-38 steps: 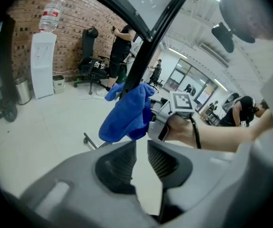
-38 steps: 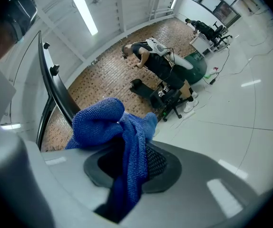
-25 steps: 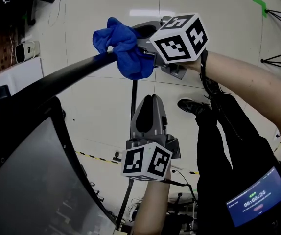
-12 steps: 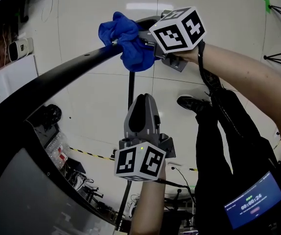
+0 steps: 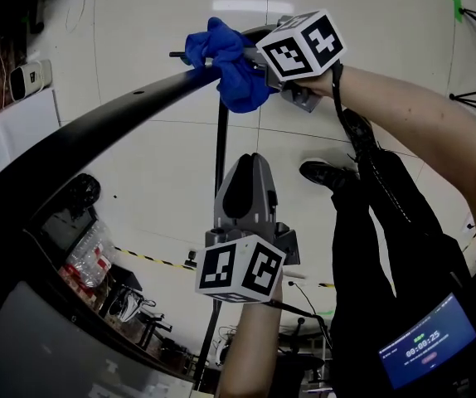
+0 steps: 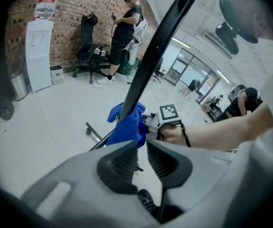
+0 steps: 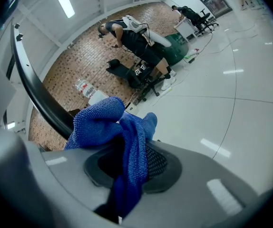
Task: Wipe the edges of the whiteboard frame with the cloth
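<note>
Blue microfibre cloth (image 5: 231, 71), pinched in my right gripper (image 7: 127, 161), has slid further along the black whiteboard frame edge (image 5: 114, 121), so wiping's underway. Left gripper (image 6: 142, 148) hangs nearly closed, empty.

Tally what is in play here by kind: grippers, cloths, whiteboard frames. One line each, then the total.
Grippers: 2, the left gripper and the right gripper
Cloths: 1, the blue cloth, clamped in the right gripper
Whiteboard frames: 1, the black frame
Total: 4
</note>
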A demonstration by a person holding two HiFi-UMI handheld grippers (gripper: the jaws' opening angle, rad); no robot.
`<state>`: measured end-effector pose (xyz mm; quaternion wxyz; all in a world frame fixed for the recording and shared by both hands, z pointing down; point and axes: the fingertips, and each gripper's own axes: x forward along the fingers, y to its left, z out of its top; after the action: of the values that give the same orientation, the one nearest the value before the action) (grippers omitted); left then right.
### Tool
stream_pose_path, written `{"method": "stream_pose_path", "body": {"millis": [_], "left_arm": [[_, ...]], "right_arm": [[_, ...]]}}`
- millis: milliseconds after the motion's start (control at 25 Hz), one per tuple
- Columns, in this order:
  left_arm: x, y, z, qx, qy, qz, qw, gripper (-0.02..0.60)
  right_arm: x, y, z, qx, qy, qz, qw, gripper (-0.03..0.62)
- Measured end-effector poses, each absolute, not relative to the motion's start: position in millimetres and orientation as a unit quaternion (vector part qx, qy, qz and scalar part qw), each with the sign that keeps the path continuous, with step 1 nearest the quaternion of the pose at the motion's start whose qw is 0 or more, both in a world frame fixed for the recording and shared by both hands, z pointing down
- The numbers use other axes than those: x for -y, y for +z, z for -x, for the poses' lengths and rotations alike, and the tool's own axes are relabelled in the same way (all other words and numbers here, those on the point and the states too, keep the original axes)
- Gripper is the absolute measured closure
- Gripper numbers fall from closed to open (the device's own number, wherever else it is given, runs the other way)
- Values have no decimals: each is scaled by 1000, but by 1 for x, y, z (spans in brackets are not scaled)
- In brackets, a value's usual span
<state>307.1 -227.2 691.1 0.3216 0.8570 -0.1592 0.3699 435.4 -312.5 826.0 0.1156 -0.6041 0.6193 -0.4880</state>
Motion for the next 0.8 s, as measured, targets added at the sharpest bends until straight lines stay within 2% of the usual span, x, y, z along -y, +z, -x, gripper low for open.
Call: {"method": "stream_pose_path", "body": {"millis": [400,600,800], "left_arm": [[231,712,-322,127,380,-869,291,523],[224,713,-319,130,376,-867,301,523],[226,716,-306,143,374,-862,310,523]], "right_arm": [[304,856,-438,-578,-530,606,131,517],[276,890,-429,-563,-551,617,8,517],[268,866,-391,-618,-512,596,-28,514]]}}
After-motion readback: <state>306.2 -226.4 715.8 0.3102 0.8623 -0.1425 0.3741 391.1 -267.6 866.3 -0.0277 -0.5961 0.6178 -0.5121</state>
